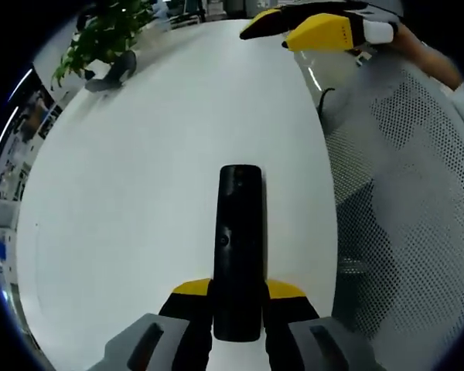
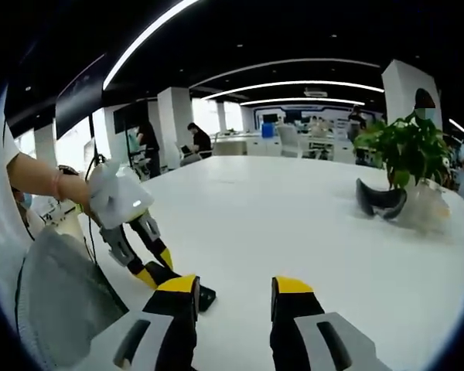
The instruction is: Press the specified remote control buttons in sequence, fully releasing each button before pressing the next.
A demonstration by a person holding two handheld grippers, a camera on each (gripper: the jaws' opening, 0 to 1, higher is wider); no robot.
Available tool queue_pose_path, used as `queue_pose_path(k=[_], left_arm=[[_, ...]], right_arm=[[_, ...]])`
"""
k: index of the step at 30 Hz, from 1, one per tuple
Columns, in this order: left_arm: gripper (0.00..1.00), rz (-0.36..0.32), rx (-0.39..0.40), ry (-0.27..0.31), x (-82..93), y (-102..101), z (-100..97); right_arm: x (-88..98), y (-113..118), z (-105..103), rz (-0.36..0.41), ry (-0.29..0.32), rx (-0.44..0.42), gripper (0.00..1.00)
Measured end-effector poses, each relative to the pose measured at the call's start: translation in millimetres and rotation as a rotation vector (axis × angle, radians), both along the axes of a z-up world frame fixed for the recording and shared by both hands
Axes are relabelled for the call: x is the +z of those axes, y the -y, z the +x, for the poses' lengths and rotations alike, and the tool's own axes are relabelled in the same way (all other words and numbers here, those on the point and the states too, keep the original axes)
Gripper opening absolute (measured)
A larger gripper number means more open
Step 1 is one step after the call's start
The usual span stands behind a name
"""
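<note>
Left gripper view: the left tongs [image 1: 237, 313] clamp the near end of a black remote control [image 1: 238, 247], held out over the white bench [image 1: 139, 170].

Right gripper view: the right tongs [image 2: 233, 297] stand wide and hold nothing, with the remote [image 2: 187, 292] just left. No button looks pressed yet; next, one tip must come down on the first button.

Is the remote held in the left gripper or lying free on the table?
Held: in the left gripper view, the left gripper jaws clamp the remote at its near end.
</note>
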State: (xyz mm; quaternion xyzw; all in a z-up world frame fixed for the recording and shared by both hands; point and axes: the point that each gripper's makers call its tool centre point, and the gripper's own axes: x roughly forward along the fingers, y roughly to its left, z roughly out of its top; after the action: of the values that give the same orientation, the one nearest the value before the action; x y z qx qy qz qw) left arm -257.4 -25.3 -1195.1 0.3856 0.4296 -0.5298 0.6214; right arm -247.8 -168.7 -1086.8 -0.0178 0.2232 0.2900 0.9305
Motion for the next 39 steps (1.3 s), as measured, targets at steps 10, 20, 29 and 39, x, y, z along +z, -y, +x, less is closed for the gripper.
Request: queue_pose_path(k=[10, 20, 29, 39], left_arm=[[0.24, -0.13, 0.028, 0.035, 2.6, 0, -13.7], [0.24, -0.397, 0.066, 0.036, 3.0, 1, -17.1], [0.24, -0.513, 0.078, 0.059, 3.8, 0, -17.9], [0.24, -0.532, 0.03, 0.065, 5.0, 2, -20.7]], right_arm=[[-0.2, 2, 1, -0.014, -0.005, -0.014, 0.35], [-8.4, -2, -3, -0.031, -0.039, 0.017, 0.35], [-33.5, -31, -34, 0.069, -0.298, 0.214, 0.26], [-51.4, -44, -37, -0.046, -0.362, 0.339, 0.15]])
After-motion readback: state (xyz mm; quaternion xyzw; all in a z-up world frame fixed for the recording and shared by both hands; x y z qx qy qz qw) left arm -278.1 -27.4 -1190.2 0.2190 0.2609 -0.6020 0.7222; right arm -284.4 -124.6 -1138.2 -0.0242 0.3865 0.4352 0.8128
